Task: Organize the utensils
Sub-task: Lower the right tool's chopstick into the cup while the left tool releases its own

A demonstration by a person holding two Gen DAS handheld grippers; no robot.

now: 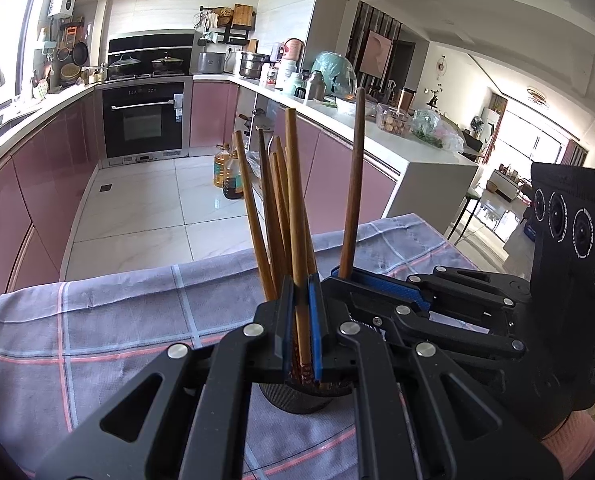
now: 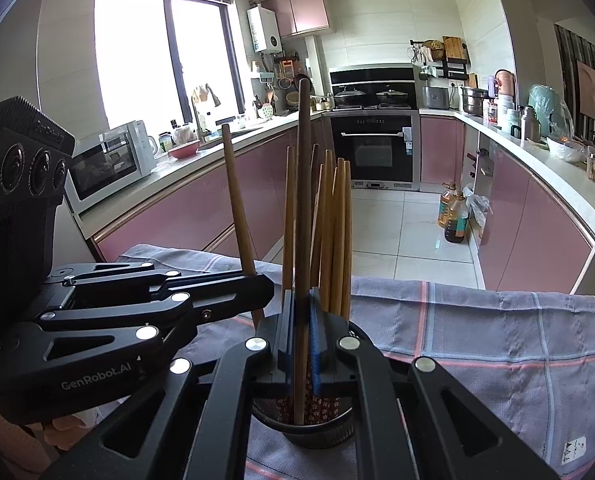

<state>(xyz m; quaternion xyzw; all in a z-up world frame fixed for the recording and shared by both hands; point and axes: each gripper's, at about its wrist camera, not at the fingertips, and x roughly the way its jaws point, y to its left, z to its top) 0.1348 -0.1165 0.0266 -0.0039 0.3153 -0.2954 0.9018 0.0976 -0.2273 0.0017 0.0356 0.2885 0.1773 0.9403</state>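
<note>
1. Two chopsticks were in my grips, one per hand, both standing near upright over the holder (image 1: pixel 297 396) on the cloth-covered counter (image 1: pixel 97 320).
2. My left fingers (image 1: pixel 302 320) were pinched narrow on a light wooden chopstick (image 1: pixel 295 208); its long axis ran nearly vertical, the lower end passing between the pads down toward the holder's mouth.
3. Bundled chopsticks (image 1: pixel 275 208) already stood in the holder just beyond those fingers, leaning slightly.
4. My right fingers (image 2: pixel 302 328) were closed tight on a darker chopstick (image 2: pixel 302 200), also upright, its tip inside the holder's rim (image 2: pixel 329 428).
5. Judging by this, the right stick sat deeper in the holder; each needed only a straight drop along its own axis, the two hands close side by side.
</note>
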